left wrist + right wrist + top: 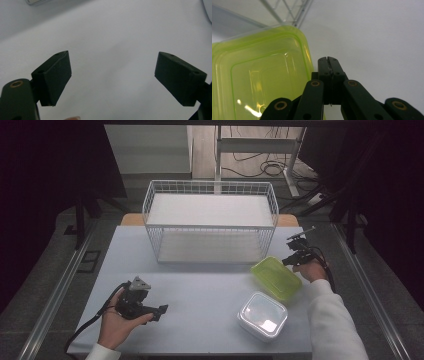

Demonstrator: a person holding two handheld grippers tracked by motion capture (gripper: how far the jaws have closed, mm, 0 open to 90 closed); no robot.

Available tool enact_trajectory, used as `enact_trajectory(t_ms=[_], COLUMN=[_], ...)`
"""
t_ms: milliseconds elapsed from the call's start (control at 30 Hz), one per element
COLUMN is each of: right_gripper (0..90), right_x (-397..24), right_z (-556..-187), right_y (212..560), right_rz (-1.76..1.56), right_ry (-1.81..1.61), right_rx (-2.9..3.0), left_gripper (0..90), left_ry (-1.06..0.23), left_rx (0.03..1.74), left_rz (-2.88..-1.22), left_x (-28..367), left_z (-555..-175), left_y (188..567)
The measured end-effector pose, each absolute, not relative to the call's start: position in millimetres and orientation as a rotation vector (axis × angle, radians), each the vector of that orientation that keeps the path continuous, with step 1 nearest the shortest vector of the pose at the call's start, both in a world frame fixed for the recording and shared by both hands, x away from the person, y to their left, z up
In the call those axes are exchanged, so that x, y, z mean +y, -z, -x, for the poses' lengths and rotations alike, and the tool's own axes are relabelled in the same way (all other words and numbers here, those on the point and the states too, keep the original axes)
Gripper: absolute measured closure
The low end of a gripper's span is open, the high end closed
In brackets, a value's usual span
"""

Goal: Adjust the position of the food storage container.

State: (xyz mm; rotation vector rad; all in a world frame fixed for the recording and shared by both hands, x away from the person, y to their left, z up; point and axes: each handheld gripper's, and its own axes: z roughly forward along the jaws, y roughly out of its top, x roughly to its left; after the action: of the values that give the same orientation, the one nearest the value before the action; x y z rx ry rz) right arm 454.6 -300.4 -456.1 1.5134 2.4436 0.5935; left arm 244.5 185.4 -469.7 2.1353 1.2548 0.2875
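— Where was the translucent lime-green plastic lidded box point(276, 277)?
— On the white table point(200, 295), near the wire basket point(210, 220) — right gripper point(328, 61) just beside it, jaws pressed together, empty.
— The left gripper point(112, 72)?
— Jaws wide apart, holding nothing.

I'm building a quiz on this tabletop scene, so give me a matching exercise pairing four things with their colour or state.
Things:
1. left gripper
2. right gripper
3. container beside the right gripper
4. container nearer the person

Descriptions:
A. white with a clear lid
B. jaws wide apart, nothing between them
C. yellow-green, see-through
D. jaws pressed together, holding nothing

Pairs: 1-B, 2-D, 3-C, 4-A
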Motion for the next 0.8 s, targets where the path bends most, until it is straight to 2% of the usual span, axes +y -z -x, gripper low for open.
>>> enact_trajectory(t_ms=[633, 800], right_gripper=[89.3, 89.3], right_x=[-273, -285], right_z=[-445, -432], right_y=[458, 438], right_rz=[-1.375, -1.379], right_ry=[-0.678, -0.688], right_rx=[2.544, 2.471], left_gripper=[13.5, 13.3], left_ry=[-0.289, -0.294], left_rx=[1.25, 1.25], left_rz=[-2.157, -2.159], left_x=[184, 184], left_z=[-245, -244], left_y=[472, 472])
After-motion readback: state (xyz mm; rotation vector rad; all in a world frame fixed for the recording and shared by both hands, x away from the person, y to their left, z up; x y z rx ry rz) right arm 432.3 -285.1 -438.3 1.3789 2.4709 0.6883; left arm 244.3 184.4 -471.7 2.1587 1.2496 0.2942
